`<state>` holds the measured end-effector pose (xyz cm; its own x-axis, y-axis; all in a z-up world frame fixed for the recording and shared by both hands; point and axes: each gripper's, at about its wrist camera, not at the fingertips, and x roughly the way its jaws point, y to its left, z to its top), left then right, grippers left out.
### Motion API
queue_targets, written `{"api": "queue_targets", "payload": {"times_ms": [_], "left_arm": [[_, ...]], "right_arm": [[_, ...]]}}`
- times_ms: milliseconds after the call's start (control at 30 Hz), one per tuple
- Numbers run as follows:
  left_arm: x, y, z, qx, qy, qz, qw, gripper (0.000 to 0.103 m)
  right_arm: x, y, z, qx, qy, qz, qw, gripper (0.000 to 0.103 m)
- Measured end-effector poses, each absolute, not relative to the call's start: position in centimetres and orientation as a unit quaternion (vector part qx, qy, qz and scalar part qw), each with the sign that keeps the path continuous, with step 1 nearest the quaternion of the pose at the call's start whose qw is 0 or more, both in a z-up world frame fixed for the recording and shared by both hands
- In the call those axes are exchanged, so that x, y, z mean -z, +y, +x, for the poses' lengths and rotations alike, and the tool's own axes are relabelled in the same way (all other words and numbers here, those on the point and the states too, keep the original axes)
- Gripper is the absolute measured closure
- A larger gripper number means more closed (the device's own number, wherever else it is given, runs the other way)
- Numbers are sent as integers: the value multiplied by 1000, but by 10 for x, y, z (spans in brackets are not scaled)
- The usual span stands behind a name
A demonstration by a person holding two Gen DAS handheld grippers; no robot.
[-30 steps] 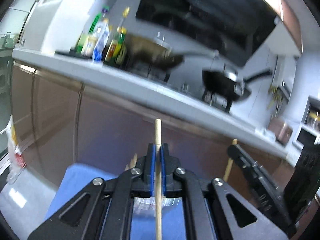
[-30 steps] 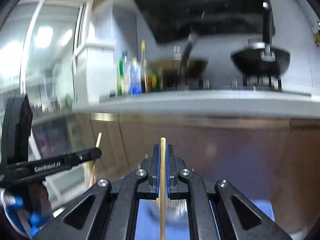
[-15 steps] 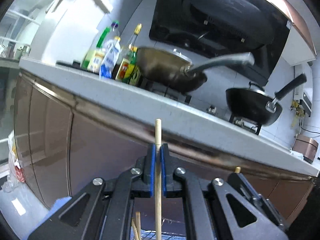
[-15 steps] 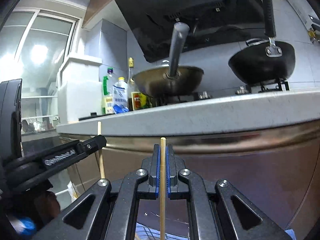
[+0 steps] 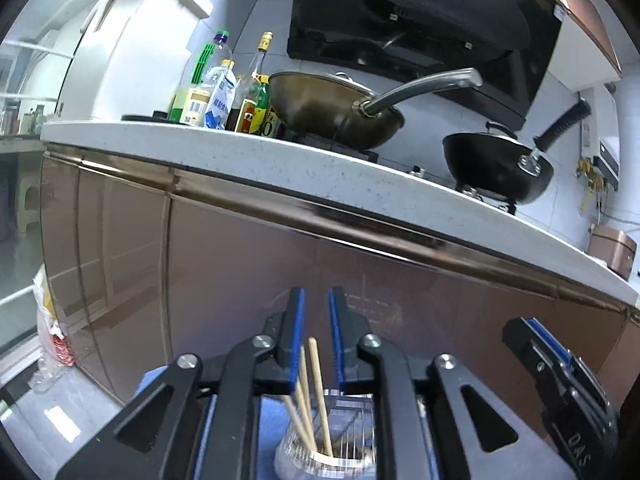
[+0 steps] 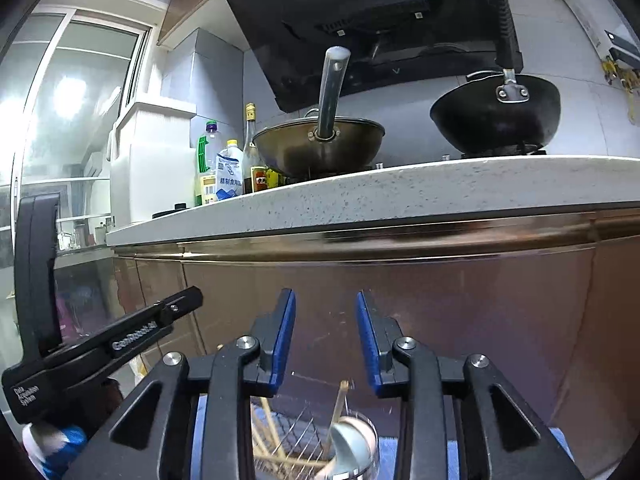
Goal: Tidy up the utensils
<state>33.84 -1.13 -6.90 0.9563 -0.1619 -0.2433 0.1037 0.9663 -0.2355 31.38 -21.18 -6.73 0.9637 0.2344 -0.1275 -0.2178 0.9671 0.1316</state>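
Observation:
In the left wrist view my left gripper (image 5: 316,300) is open and empty, right above a clear ribbed holder (image 5: 340,432) with several wooden chopsticks (image 5: 318,392) standing in it. In the right wrist view my right gripper (image 6: 326,304) is open and empty above the same holder (image 6: 360,440), where one chopstick (image 6: 338,408) leans beside a metal spoon (image 6: 346,448) and more chopsticks (image 6: 268,428) stand at the left. Each gripper shows in the other's view, the right one (image 5: 560,380) and the left one (image 6: 120,340).
A blue cloth (image 5: 160,384) lies under the holder. Ahead are brown cabinet fronts (image 5: 280,264) under a white countertop (image 5: 304,160) with bottles (image 5: 224,92), a brass wok (image 5: 336,108) and a black wok (image 5: 496,164). A plastic bag (image 5: 50,332) sits on the floor at the left.
Both grippers were shut on a chopstick each; now both have opened and the chopsticks have dropped into the holder below.

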Motion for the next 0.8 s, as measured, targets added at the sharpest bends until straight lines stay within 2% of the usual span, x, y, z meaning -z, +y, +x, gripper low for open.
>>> {"api": "queue_targets", "payload": {"times_ms": [67,333,400,467,533,800], "left_arm": [[65,-12,322,68,139,-99,983,79],[59,-21,238,76,166,-39,982,78],[61,-22,218,77,172,-31,982,78],[61,-23,202,78,176,-26,981,78],[62,-22,185,80,179,-19,980,77],[53,-21,139,81,176,-4,981,77]], "right_arm": [[64,-212,300,-114,80,56,989,71],[61,-208,231,-113,126,28,985,71],[63,-208,214,-111,136,23,984,68],[65,-209,197,-108,142,20,984,59],[66,-210,180,-98,144,16,985,55],[67,-214,132,-88,166,10,982,53]]}}
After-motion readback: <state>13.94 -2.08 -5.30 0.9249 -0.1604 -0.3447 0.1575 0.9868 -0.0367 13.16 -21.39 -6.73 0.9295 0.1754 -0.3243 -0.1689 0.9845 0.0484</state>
